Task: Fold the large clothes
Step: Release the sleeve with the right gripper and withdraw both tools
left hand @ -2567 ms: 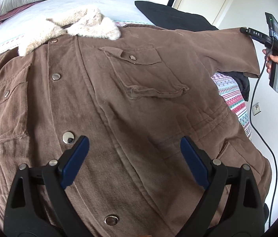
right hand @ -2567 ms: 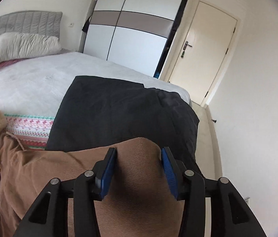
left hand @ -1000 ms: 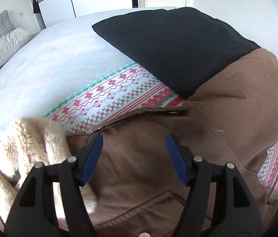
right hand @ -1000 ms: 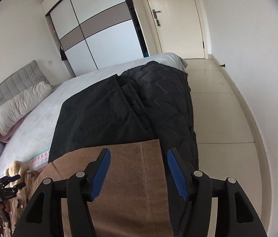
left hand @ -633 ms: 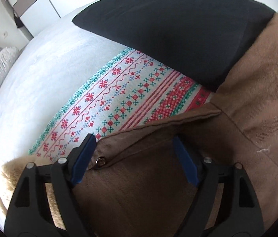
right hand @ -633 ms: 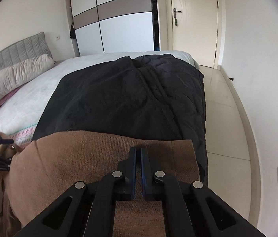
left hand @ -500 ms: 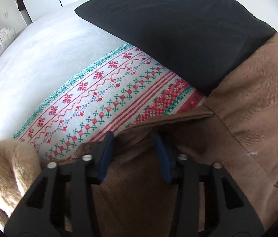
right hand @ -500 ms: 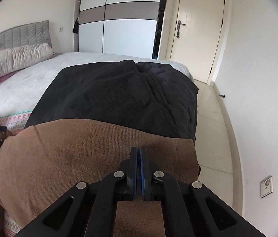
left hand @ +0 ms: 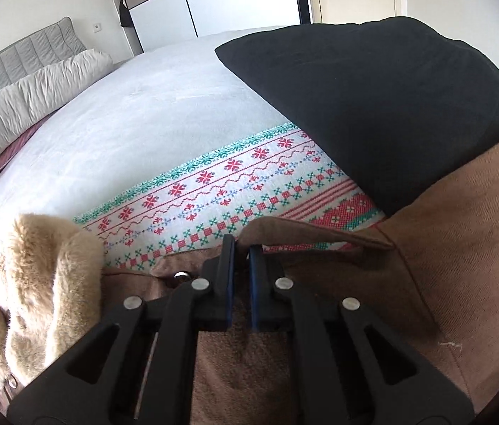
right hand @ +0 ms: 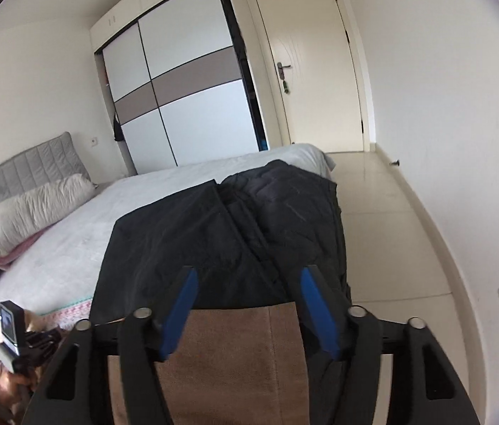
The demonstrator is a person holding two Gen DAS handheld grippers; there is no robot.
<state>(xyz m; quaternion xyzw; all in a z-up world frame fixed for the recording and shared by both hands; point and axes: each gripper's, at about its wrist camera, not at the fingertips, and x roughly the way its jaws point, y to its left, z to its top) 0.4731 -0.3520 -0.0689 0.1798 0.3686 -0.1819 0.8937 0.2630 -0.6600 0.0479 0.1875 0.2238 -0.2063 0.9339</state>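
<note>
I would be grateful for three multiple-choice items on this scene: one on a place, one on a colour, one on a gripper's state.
1. What does the black garment lie on?
A. the floor
B. the bed
C. the pillow

2. What colour is the coat's fur collar?
A. beige
B. black
C. red

3. How is the left gripper?
A. wide open
B. shut on the pillow
C. shut on the brown coat

Key:
1 B, it is spread over the bed, overlapping the patterned blanket.
2 A, pale tan fluff beside the brown coat.
3 C, its pads pinch a fold at the coat's edge.
</note>
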